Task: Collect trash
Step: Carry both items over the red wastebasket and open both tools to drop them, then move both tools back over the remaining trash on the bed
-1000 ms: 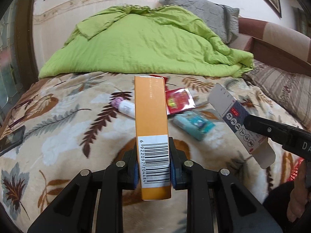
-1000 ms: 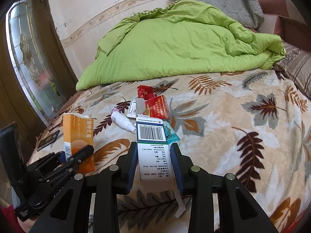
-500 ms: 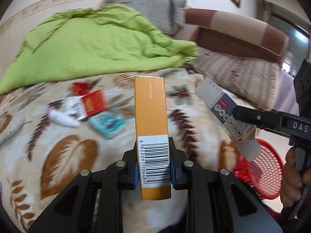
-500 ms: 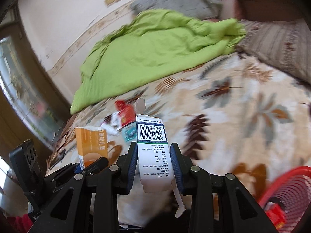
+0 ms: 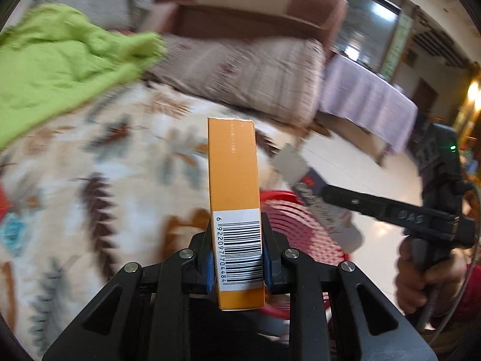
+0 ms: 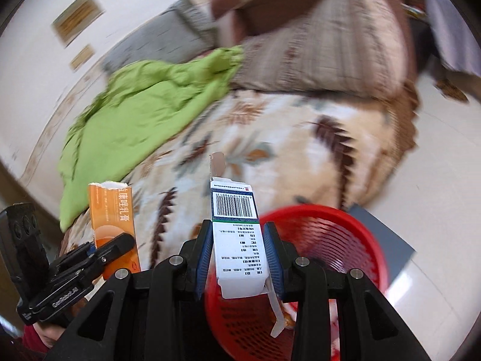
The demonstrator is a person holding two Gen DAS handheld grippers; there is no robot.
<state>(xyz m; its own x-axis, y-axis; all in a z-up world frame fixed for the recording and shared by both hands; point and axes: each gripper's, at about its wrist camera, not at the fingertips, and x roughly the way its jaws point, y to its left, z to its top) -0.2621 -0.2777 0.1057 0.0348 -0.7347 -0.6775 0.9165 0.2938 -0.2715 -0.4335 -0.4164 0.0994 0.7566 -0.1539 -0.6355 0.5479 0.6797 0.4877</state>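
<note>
Over the bed's edge | we carry an orange box [image 5: 234,210] clamped in our left gripper [image 5: 237,266], a white box [image 6: 237,240] clamped in our right gripper [image 6: 239,260] | red basket [image 6: 345,240] just below, nothing dropped yet | a teal packet [image 5: 12,231] waits on the bedspread [image 5: 90,204].
</note>
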